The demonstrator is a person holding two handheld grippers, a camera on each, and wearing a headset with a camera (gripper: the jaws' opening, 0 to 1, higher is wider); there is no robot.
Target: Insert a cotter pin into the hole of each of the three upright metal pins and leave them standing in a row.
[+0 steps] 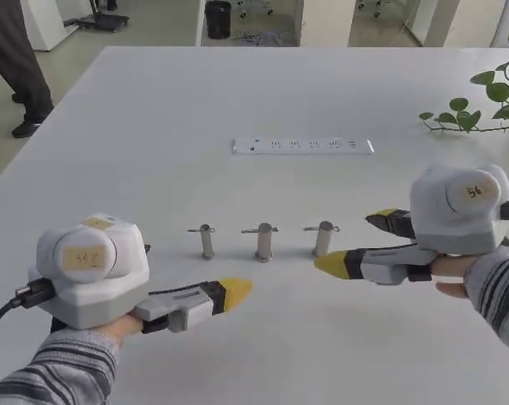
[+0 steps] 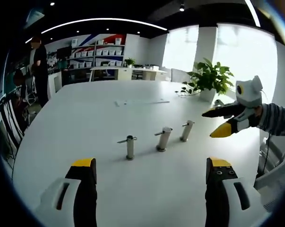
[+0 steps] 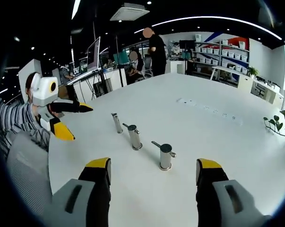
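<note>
Three upright metal pins stand in a row on the white table: left pin (image 1: pixel 207 242), middle pin (image 1: pixel 264 243), right pin (image 1: pixel 322 240). A cotter pin (image 1: pixel 259 229) sits crosswise through the top of each. My left gripper (image 1: pixel 191 270) is open in front of and left of the row, and holds nothing. My right gripper (image 1: pixel 355 240) is open just right of the right pin, also with nothing in it. The left gripper view has the pins (image 2: pixel 164 139) ahead of my left gripper (image 2: pixel 151 163). The right gripper view has the row (image 3: pixel 134 137) beyond my right gripper (image 3: pixel 153 163).
A white power strip (image 1: pixel 303 146) lies behind the row. A green plant (image 1: pixel 489 99) reaches in at the right edge. A person's legs (image 1: pixel 18 67) stand beyond the table's far left corner. A cable (image 1: pixel 5 308) trails from the left gripper.
</note>
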